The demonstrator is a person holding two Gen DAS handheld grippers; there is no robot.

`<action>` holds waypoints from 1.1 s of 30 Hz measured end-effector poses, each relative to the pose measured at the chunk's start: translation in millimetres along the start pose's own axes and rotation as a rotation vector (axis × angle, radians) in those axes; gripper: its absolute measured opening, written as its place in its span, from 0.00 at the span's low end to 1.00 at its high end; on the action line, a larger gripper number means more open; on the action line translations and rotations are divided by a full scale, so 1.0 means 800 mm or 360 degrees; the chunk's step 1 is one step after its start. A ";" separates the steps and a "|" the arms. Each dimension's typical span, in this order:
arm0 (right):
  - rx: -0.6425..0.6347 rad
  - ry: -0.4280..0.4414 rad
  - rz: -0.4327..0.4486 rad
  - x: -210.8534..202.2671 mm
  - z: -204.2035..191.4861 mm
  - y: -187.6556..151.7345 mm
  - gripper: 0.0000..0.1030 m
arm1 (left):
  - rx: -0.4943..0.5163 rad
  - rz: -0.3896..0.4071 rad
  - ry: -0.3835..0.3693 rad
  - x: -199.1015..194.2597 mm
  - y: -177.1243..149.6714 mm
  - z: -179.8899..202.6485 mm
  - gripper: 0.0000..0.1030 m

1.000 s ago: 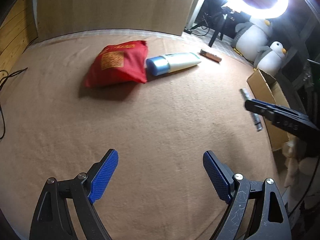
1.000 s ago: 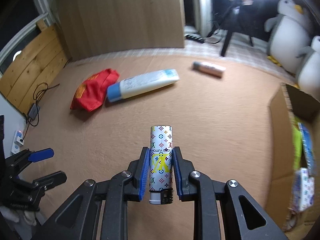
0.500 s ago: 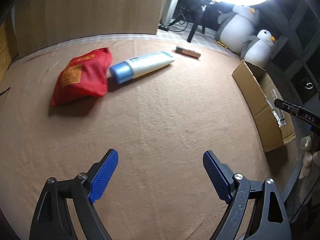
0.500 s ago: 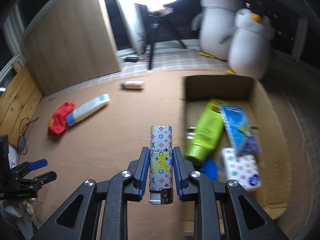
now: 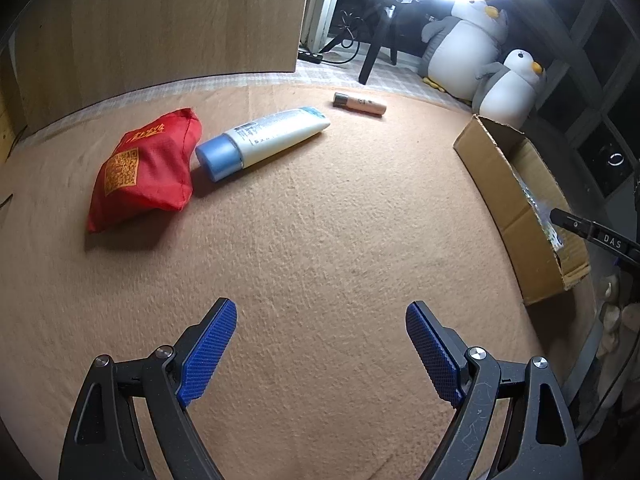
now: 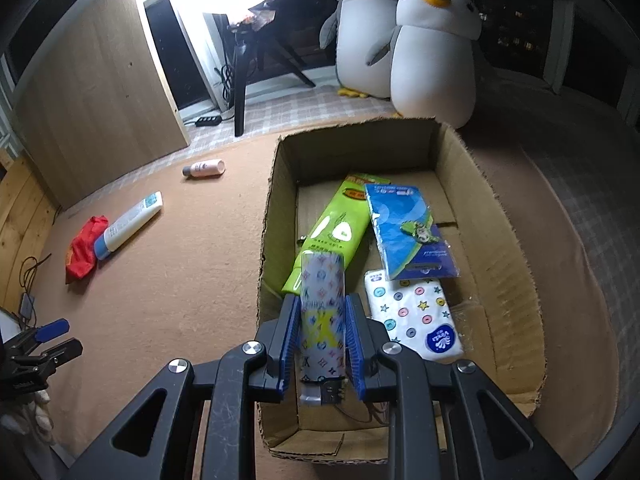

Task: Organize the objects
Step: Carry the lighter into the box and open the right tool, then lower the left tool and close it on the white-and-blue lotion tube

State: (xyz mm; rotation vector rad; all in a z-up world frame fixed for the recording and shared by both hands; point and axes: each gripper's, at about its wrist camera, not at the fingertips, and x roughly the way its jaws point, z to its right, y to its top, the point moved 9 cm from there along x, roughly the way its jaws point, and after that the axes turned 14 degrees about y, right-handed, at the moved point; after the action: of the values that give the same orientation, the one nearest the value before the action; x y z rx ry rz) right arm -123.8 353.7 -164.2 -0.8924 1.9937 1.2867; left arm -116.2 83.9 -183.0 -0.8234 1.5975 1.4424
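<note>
Swung over the cardboard box (image 6: pixel 516 264), the right gripper (image 6: pixel 322 334) pinches the lighter (image 6: pixel 322 320) (release seems next); left gripper (image 5: pixel 320 352) spread.

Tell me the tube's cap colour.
Blue: the cap of the white tube; clearest in the left wrist view.

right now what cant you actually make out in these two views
- Lighter, right wrist view: blurred, so whether the right gripper still pinches it is unclear.
- Cardboard box, left wrist view: near wall hides most contents.
- Box's near corner, right wrist view: hidden behind the gripper.
- Small pink bottle: label too small to read.
</note>
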 end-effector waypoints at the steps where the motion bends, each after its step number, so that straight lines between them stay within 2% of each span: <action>1: -0.0002 0.0008 0.0002 -0.001 -0.001 0.000 0.22 | 0.0002 0.0002 0.0001 0.000 0.000 0.000 0.86; 13: 0.0042 0.0082 0.0029 -0.009 -0.020 -0.002 0.24 | 0.0037 0.0055 0.0052 0.000 0.023 -0.019 0.86; 17: 0.0021 0.0117 0.0028 -0.011 -0.037 -0.003 0.31 | 0.0043 0.0080 0.0079 0.011 0.051 -0.031 0.86; 30: -0.0019 0.0179 0.0002 -0.009 -0.069 -0.016 0.32 | 0.0001 0.0117 0.0107 0.051 0.146 -0.050 0.86; 33: -0.0017 0.0188 -0.0002 -0.008 -0.070 -0.020 0.32 | -0.0013 0.0099 0.0077 0.064 0.165 -0.047 0.86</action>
State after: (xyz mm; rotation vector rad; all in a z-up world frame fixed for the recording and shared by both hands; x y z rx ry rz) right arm -114.1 298.1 -147.5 -0.9954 2.0781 1.2712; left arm -260.7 66.5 -167.4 -0.8254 1.6676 1.4838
